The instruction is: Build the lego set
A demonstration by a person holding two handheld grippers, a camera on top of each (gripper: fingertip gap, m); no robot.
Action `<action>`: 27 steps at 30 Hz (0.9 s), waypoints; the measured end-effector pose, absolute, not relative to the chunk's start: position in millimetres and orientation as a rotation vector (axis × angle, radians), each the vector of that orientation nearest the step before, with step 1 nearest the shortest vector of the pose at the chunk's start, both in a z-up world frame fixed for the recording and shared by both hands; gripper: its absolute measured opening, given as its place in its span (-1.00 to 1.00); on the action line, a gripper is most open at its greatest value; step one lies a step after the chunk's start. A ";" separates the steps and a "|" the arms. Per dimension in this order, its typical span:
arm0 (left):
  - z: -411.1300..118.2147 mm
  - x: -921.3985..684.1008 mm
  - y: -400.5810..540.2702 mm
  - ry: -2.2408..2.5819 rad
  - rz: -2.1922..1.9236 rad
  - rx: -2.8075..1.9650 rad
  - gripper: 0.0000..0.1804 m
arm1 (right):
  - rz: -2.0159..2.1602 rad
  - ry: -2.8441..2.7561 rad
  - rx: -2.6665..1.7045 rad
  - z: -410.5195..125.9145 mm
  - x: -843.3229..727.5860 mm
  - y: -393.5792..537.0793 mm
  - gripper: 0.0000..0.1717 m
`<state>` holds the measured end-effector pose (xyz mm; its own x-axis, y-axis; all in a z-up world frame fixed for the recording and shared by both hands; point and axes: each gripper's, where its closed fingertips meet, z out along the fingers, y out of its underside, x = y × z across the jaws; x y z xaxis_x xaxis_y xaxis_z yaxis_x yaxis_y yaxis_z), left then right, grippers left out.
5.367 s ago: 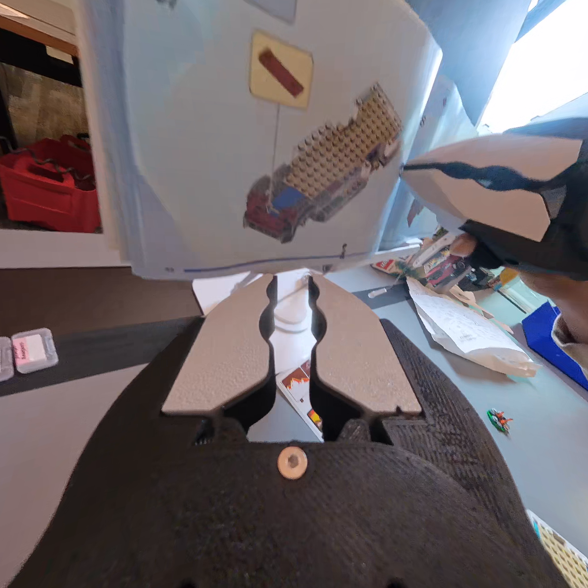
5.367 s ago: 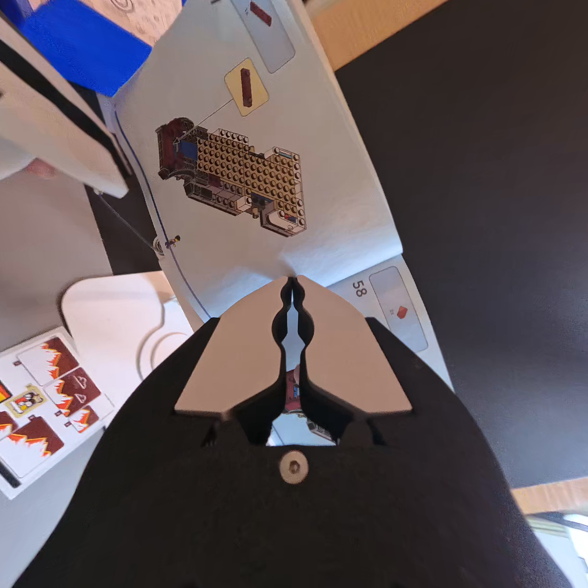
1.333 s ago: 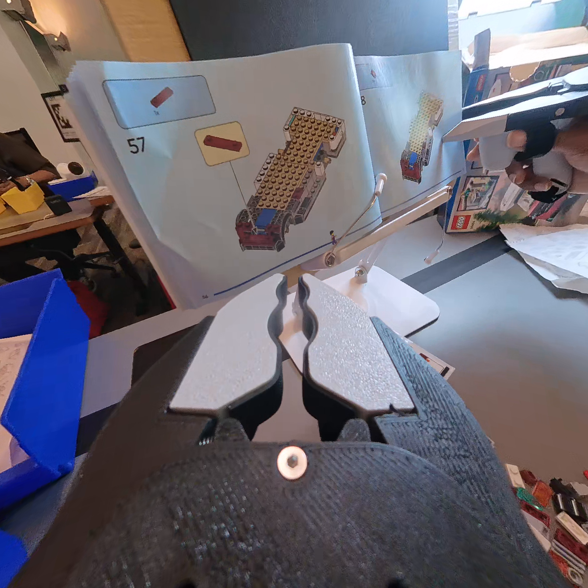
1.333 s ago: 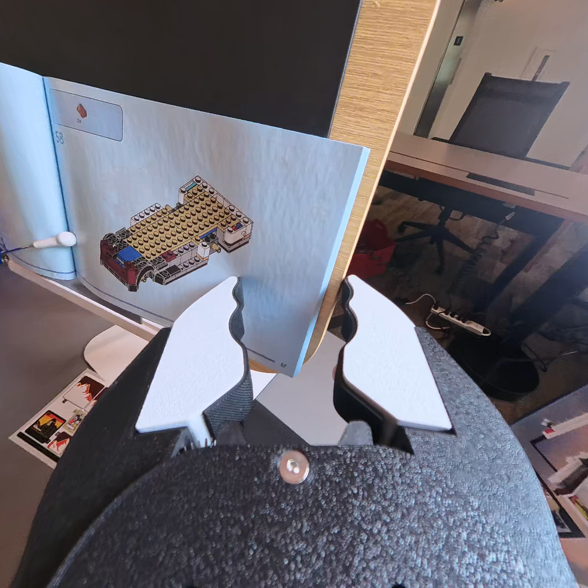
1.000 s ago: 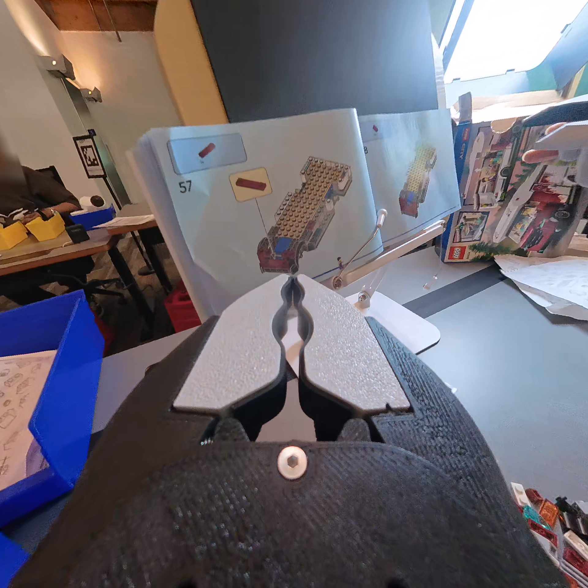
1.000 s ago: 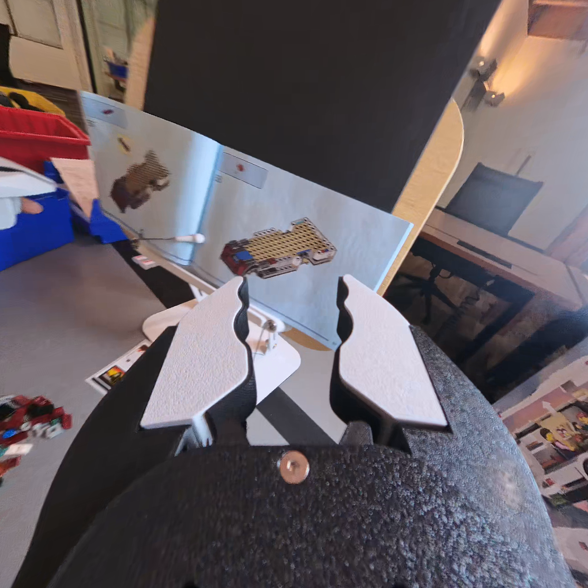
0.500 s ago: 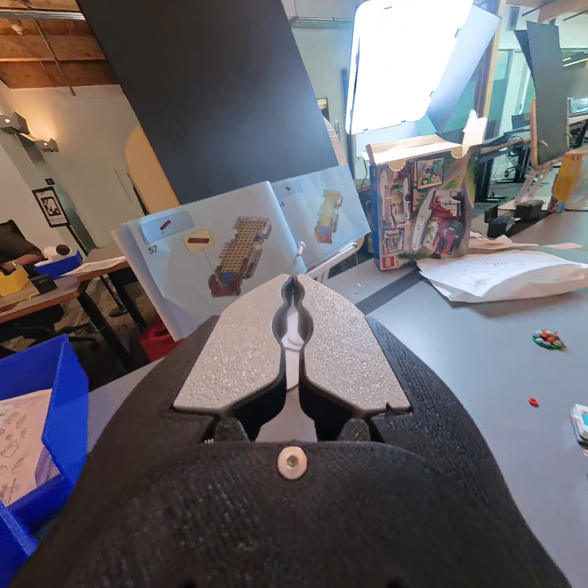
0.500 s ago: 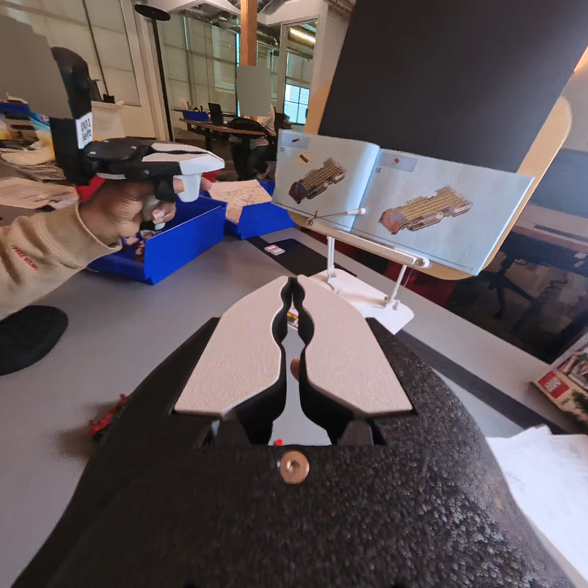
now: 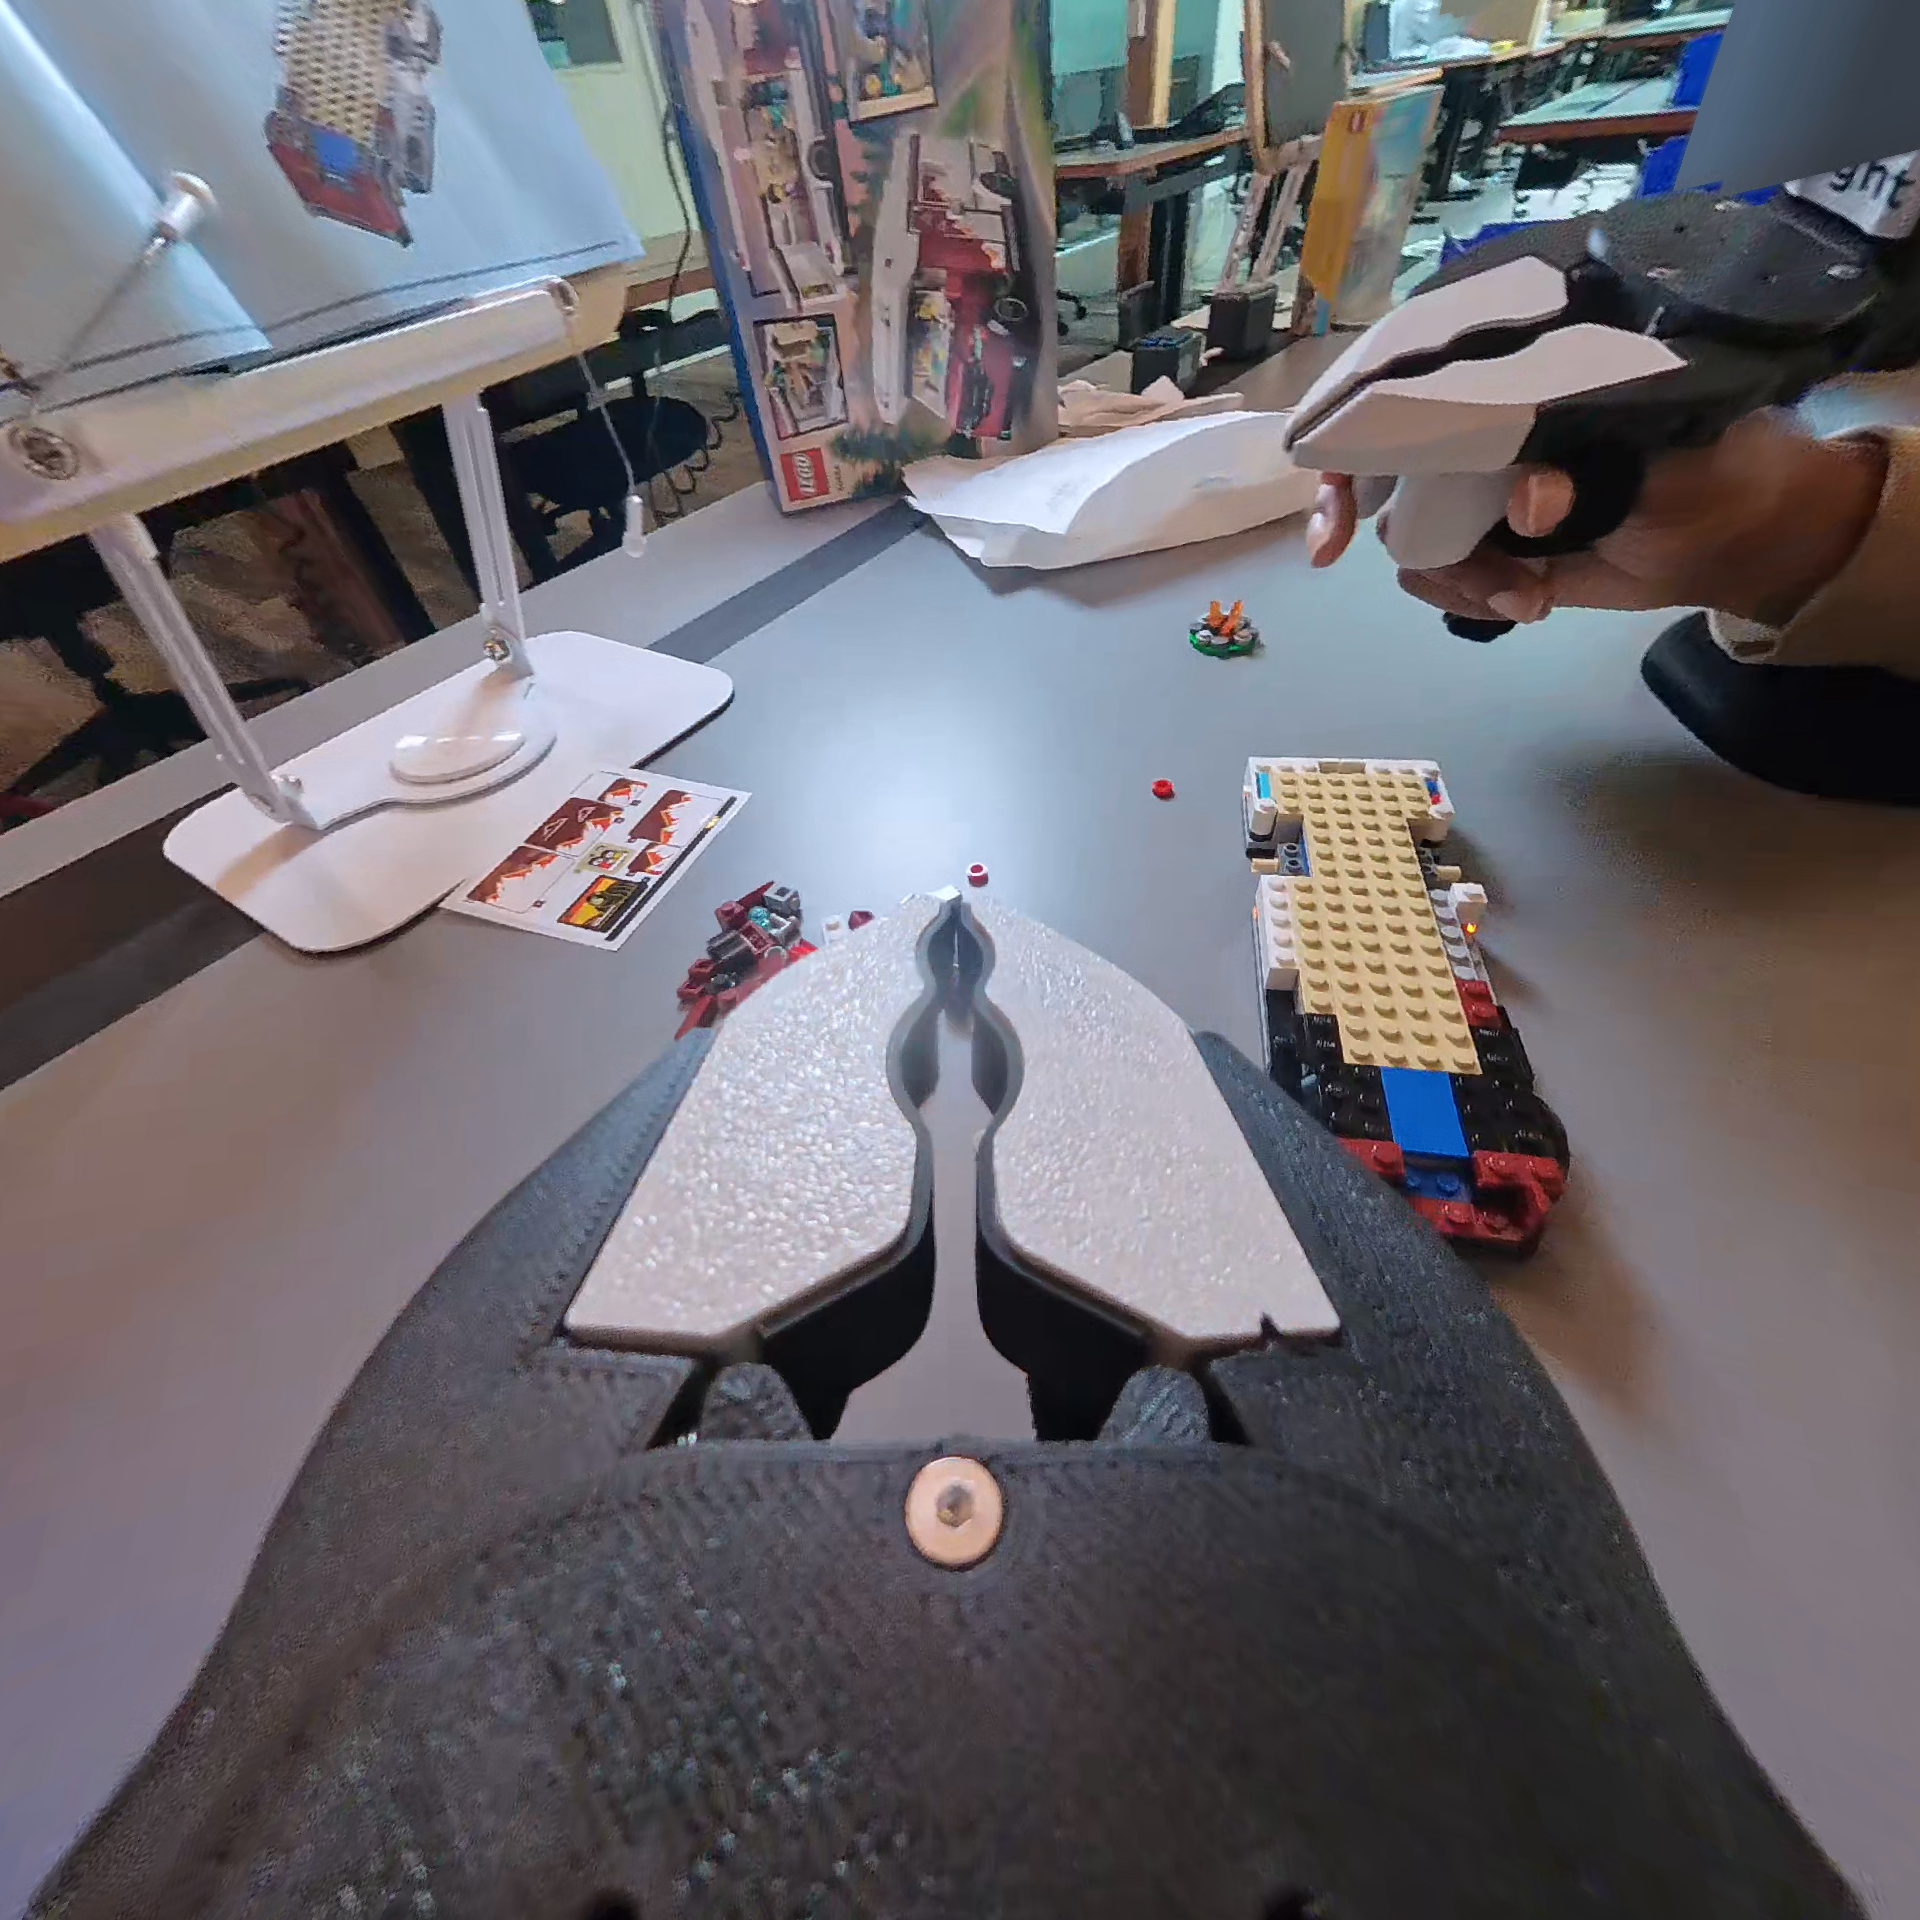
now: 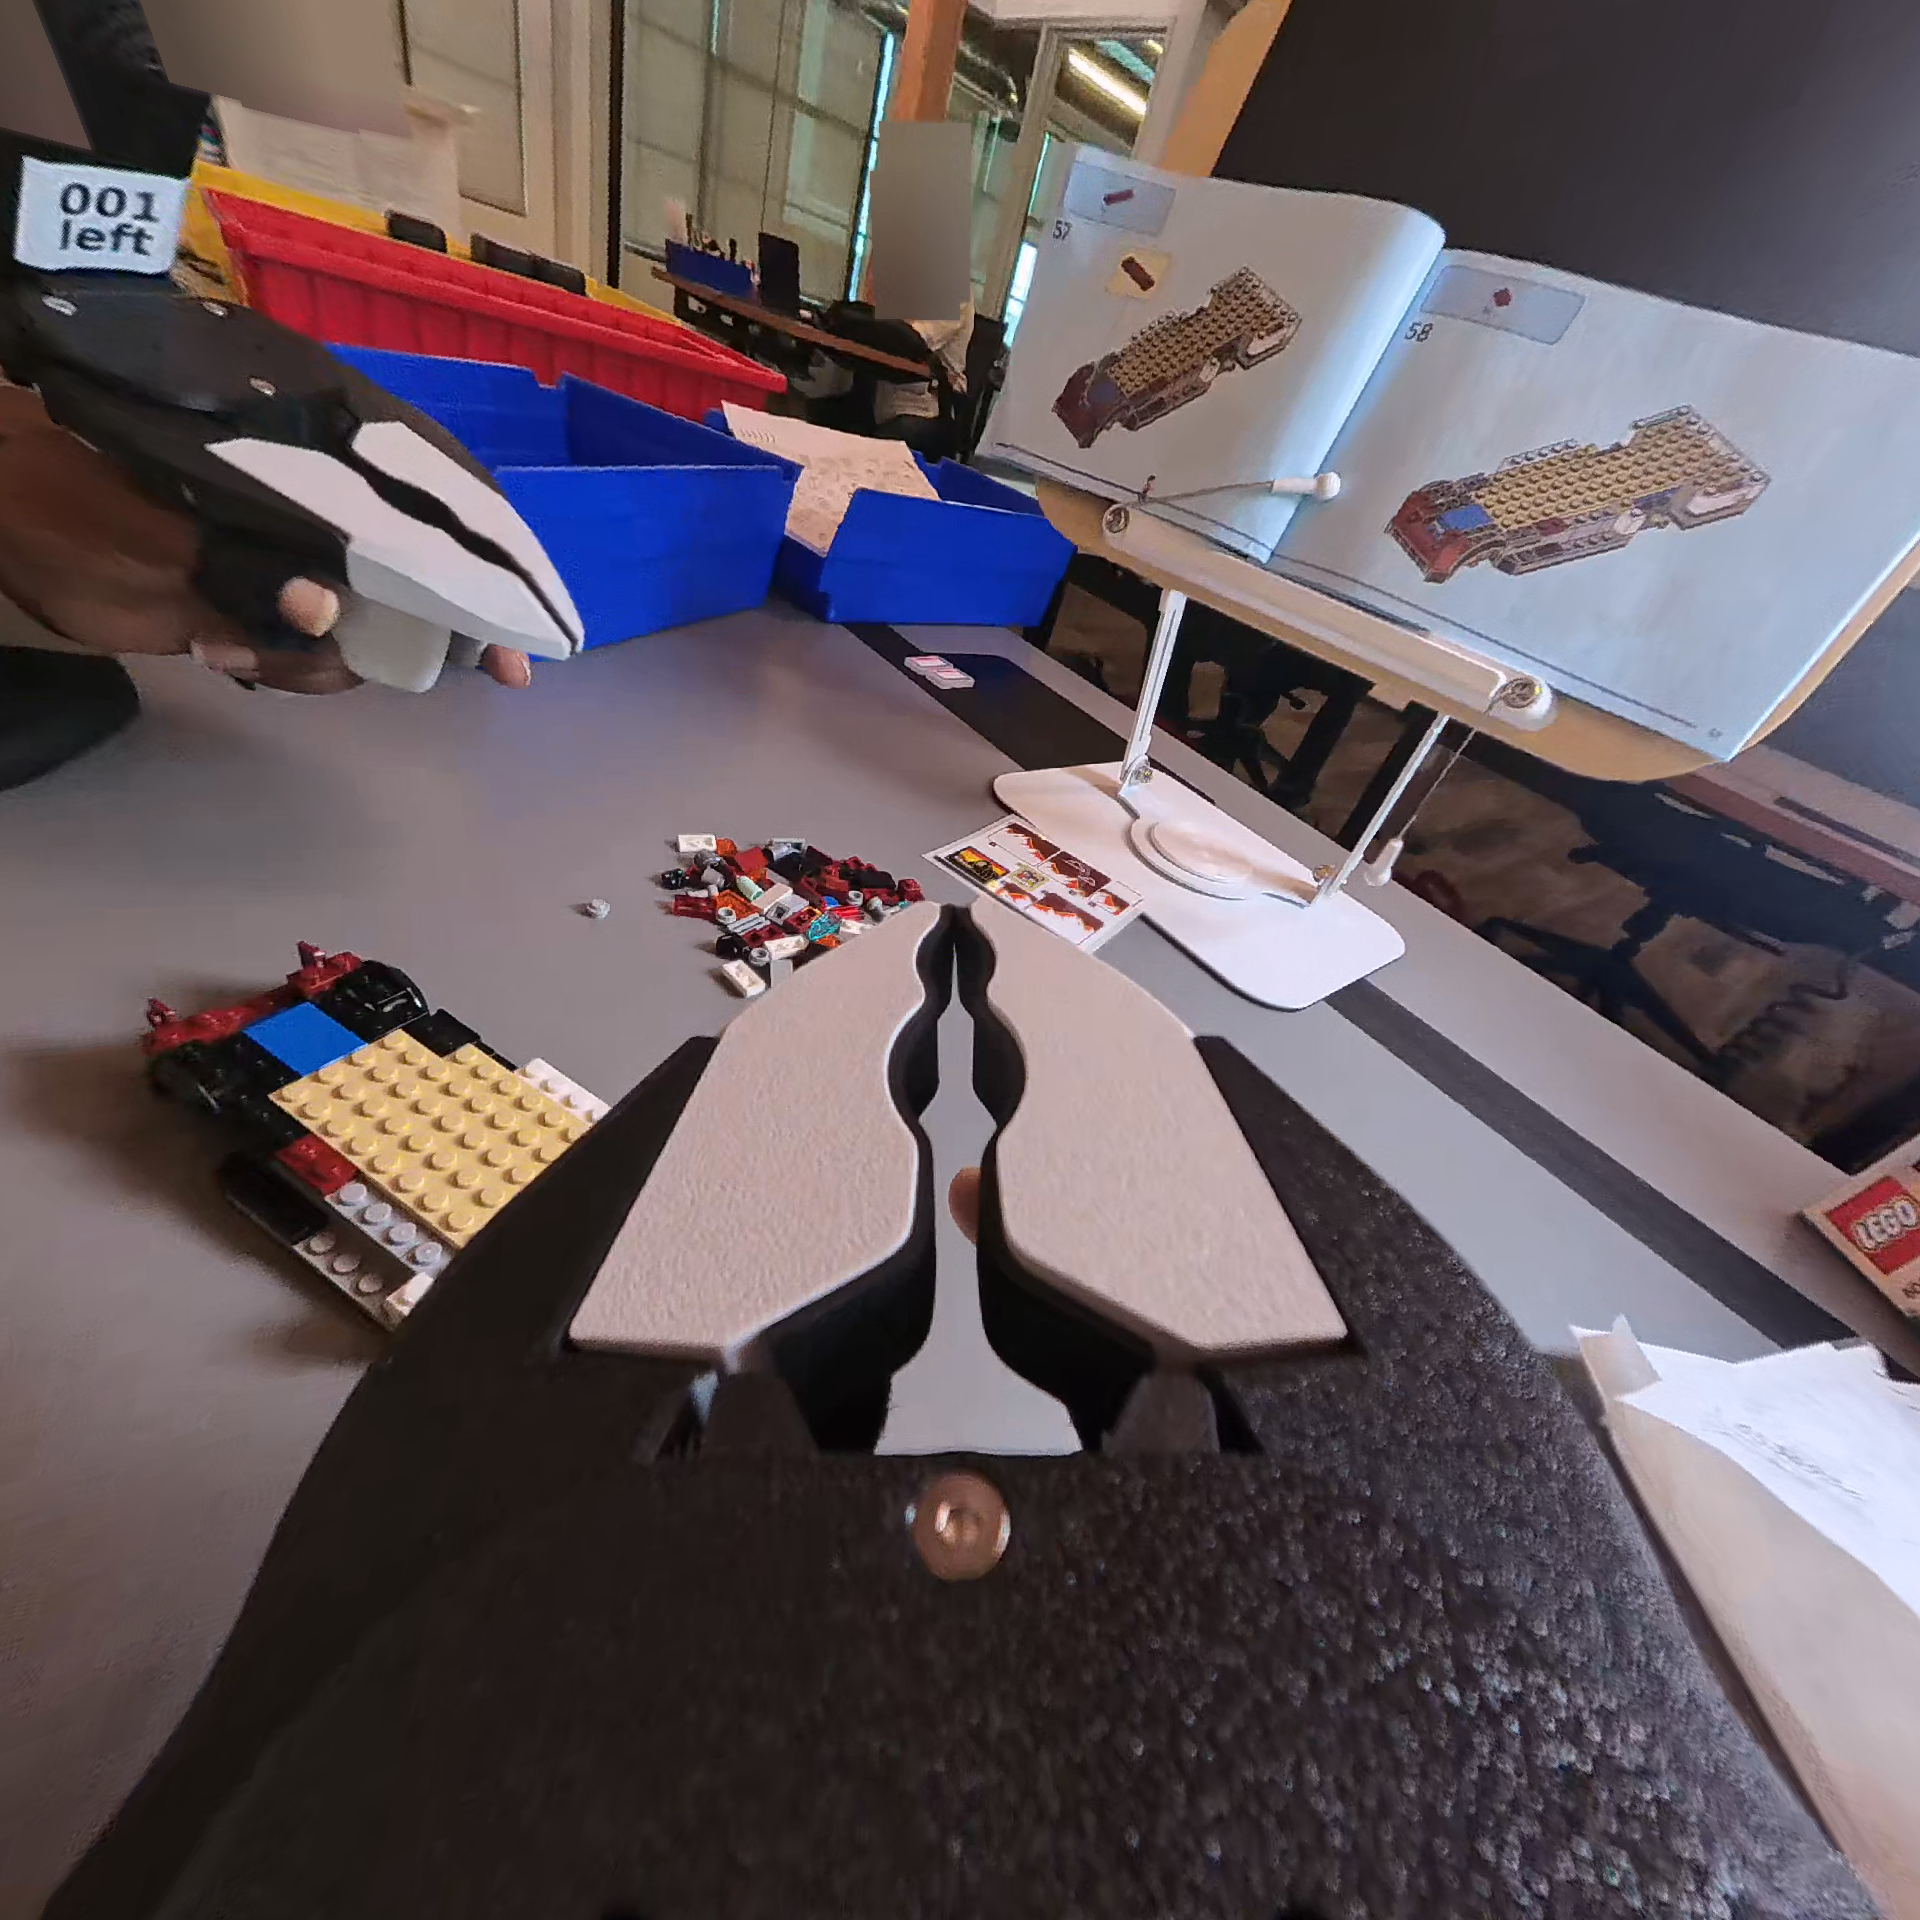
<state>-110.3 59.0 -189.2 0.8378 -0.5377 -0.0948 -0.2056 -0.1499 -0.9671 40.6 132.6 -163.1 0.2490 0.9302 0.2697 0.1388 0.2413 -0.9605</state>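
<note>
Both grippers closed, empty, above table.
Left gripper (image 9: pixel 951 914) nearest brick pile (image 10: pixel 790 899); right gripper (image 10: pixel 954 920) likewise; half-built model (image 9: pixel 1382 997) alongside.

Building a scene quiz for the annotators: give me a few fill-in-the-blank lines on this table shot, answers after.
1. The open instruction booklet rests on a white ____.
2. The half-built brick model has a top plate coloured ____.
3. The sticker sheet lies beside the stand's ____.
4. The bins behind the left gripper are red and ____.

Missing words: stand; tan; base; blue
</note>
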 end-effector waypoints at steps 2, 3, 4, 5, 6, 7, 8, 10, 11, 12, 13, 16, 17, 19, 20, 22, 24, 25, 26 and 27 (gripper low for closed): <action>-195.9 -105.7 59.4 0.609 -0.339 -1.722 -0.98 | 0.763 -1.218 -1.222 -173.4 36.3 132.6 -1.00; -199.6 -102.7 58.6 0.627 -0.355 -1.722 -0.97 | 0.768 -1.229 -1.228 -177.8 34.1 131.6 -1.00; -202.4 -100.3 58.1 0.644 -0.362 -1.716 -0.97 | 0.783 -1.240 -1.236 -181.9 31.7 129.8 -1.00; -205.6 -97.6 57.3 0.665 -0.368 -1.717 -0.96 | 0.799 -1.247 -1.246 -185.3 29.3 128.1 -1.00; -208.9 -96.1 57.1 0.680 -0.368 -1.724 -0.95 | 0.809 -1.253 -1.252 -188.3 27.4 126.7 -1.00; -210.5 -95.6 57.2 0.688 -0.362 -1.725 -0.95 | 0.810 -1.259 -1.256 -190.9 26.1 125.9 -1.00; -211.2 -95.2 57.0 0.694 -0.360 -1.725 -0.94 | 0.805 -1.263 -1.257 -192.5 25.5 125.8 -1.00; -208.9 -97.1 57.4 0.684 -0.355 -1.717 -0.92 | 0.799 -1.262 -1.253 -192.7 25.7 126.4 -1.00; -206.6 -99.1 58.0 0.672 -0.348 -1.709 -0.91 | 0.801 -1.256 -1.252 -191.8 26.1 127.0 -1.00; -204.2 -101.9 59.2 0.657 -0.339 -1.701 -0.90 | 0.807 -1.248 -1.252 -190.8 26.6 127.6 -1.00; -202.0 -105.1 60.4 0.638 -0.332 -1.694 -0.89 | 0.816 -1.243 -1.254 -190.2 27.0 127.9 -1.00; -191.9 -117.0 64.6 0.561 -0.306 -1.663 -0.83 | 0.830 -1.224 -1.254 -187.4 28.5 128.8 -0.99; -187.1 -121.6 65.7 0.530 -0.296 -1.647 -0.81 | 0.834 -1.215 -1.254 -186.1 28.7 129.0 -0.99; -178.2 -131.8 67.6 0.467 -0.269 -1.619 -0.79 | 0.836 -1.192 -1.253 -183.3 29.5 130.1 -0.97; -173.9 -137.1 68.2 0.438 -0.253 -1.603 -0.78 | 0.835 -1.179 -1.250 -181.7 30.2 131.0 -0.96; -167.7 -145.9 69.1 0.392 -0.227 -1.582 -0.76 | 0.834 -1.158 -1.245 -178.7 31.6 132.8 -0.92; -163.4 -151.2 68.9 0.365 -0.217 -1.570 -0.74 | 0.842 -1.138 -1.248 -176.5 32.6 134.6 -0.88; -162.3 -152.7 68.8 0.359 -0.215 -1.568 -0.74 | 0.849 -1.137 -1.248 -176.2 32.9 134.6 -0.87; -161.8 -153.5 68.8 0.356 -0.214 -1.568 -0.73 | 0.854 -1.139 -1.249 -176.2 33.1 134.4 -0.84; -161.3 -154.3 68.8 0.352 -0.212 -1.566 -0.73 | 0.857 -1.138 -1.245 -175.5 33.5 134.2 -0.81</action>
<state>-154.3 68.8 -161.3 0.9325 -0.3512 -0.0846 -0.0898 0.0013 -0.9960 33.5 134.2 -175.5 0.2540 0.9506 0.1784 0.0907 0.1602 -0.9829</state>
